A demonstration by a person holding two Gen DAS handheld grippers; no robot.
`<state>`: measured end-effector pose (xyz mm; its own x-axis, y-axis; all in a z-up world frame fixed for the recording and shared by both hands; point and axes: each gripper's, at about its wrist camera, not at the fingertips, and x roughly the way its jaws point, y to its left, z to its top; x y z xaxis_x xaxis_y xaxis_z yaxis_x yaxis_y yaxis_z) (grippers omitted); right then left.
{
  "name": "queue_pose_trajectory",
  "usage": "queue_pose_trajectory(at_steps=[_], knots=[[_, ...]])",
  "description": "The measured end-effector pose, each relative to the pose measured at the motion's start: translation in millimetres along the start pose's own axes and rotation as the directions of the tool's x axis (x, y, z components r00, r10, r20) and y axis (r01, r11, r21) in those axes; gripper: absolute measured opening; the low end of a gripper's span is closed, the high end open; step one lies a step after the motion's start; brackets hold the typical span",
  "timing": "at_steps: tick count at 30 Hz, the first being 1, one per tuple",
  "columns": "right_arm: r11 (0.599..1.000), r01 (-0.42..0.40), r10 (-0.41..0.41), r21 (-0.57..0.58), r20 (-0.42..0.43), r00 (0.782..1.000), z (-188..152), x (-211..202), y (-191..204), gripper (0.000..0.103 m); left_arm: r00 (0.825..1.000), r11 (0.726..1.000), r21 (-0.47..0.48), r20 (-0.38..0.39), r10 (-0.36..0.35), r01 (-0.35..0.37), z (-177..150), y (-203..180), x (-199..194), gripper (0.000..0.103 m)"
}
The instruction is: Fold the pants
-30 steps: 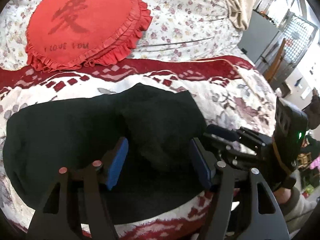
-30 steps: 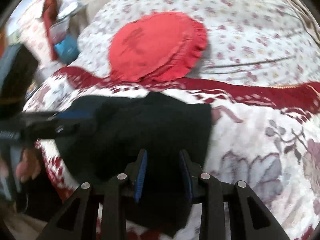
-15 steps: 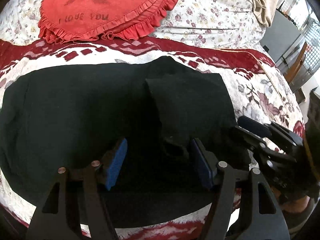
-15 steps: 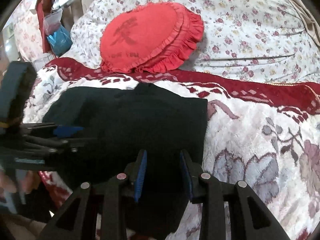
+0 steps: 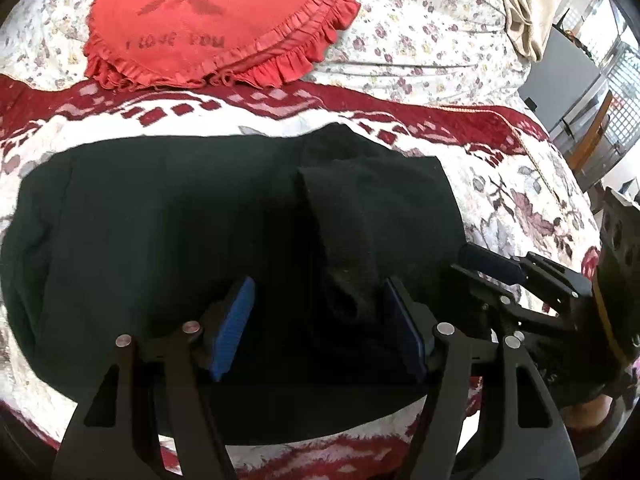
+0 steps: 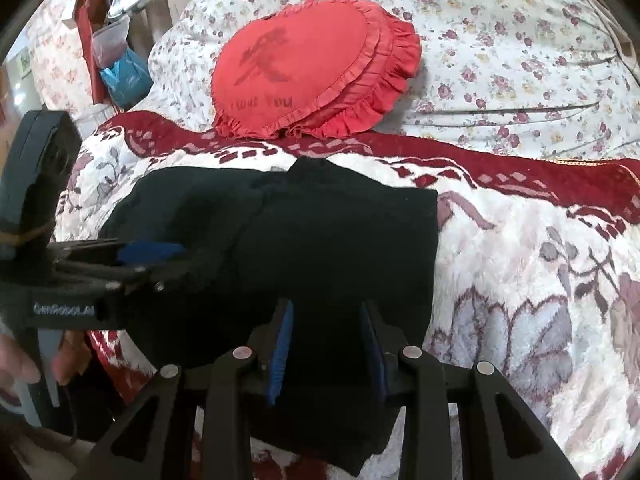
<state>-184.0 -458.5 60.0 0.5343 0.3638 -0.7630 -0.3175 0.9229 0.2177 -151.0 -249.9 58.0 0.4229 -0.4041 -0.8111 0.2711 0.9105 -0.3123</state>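
Soft daylight, strong fisheye bending at edges, slight blur.

The black pants point(image 5: 168, 232) lay spread on the bed as a broad, dark, soft-knit mass, folded over themselves. One layer point(image 5: 360, 216) was doubled back across the right half, its edge forming a raised ridge. In the right wrist view the pants point(image 6: 320, 240) showed a straight, squared right edge and a small peak at the far side.

Left gripper point(image 5: 320, 320) fingers spread wide, low; right gripper point(image 6: 326, 342) fingers parted narrower, alongside, both pointing forward.
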Motion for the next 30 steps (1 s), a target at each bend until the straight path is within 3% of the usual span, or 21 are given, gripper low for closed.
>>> queue_pose_trajectory(at_steps=[6,16,19,30], knots=[[0.999,-0.009,0.007,-0.033,-0.049,0.999,2,23,10,0.033,1.000,0.999,-0.031,0.019,0.013,-0.012,1,12,-9,0.066],[0.999,-0.040,0.040,-0.009,-0.002,0.999,12,11,10,0.037,0.999,0.997,-0.079,0.036,0.000,0.003,1,27,-27,0.066],[0.995,-0.095,0.095,-0.001,0.017,0.995,15,6,14,0.043,0.999,0.995,-0.102,0.034,0.016,-0.013,-4,39,-31,0.066],[0.976,-0.218,0.217,-0.025,-0.015,0.976,18,20,49,0.043,0.999,0.982,-0.189,0.039,0.037,-0.029,-16,70,-39,0.066]])
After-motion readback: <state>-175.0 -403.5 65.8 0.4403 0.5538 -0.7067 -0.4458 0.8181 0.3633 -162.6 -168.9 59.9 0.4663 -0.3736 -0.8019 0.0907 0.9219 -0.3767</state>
